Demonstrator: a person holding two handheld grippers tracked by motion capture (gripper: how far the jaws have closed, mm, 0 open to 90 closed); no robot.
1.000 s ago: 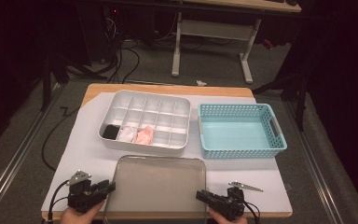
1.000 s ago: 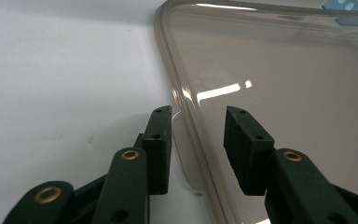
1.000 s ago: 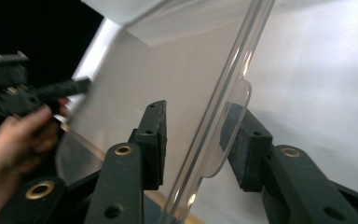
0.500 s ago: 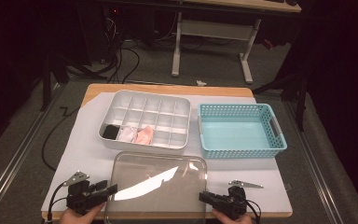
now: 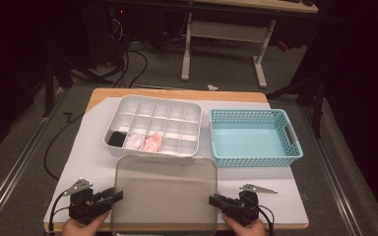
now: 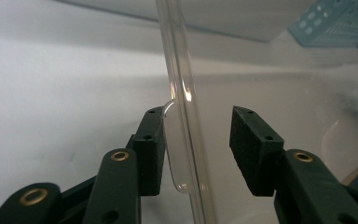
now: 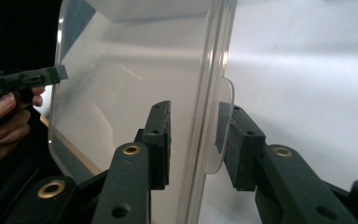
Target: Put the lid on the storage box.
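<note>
1. Since half a second ago, the lid [image 5: 165,194] has settled lower and flatter on the counter [image 5: 177,93], and the bright glare across it is gone.
2. Left tongs [image 5: 115,196] have just been closing; in the left gripper view [image 6: 198,149] their black, blocky pads stand apart around the lid's edge, one touching its small rounded tab, the other clear of it.
3. Right tongs [image 5: 215,200] have just been opening; in the right gripper view [image 7: 193,140] their pads straddle the opposite rim, one against a rounded tab, the other with a slight gap, so no firm clamp is visible.
4. Clear, thin, glossy plastic makes up the lid: a rectangle with rounded corners and a raised rim, lying at the near edge, just in front of the tray [image 5: 152,105].
5. That tray is white and hard, divided into a grid of square cells; three near-left cells hold soft crumpled pieces: black [image 5: 115,139], white [image 5: 134,141] and pink [image 5: 152,143].
6. A turquoise basket [image 5: 256,155] with perforated walls sits right of the tray.
7. White paper [image 5: 93,147] covers the wooden counter.
</note>
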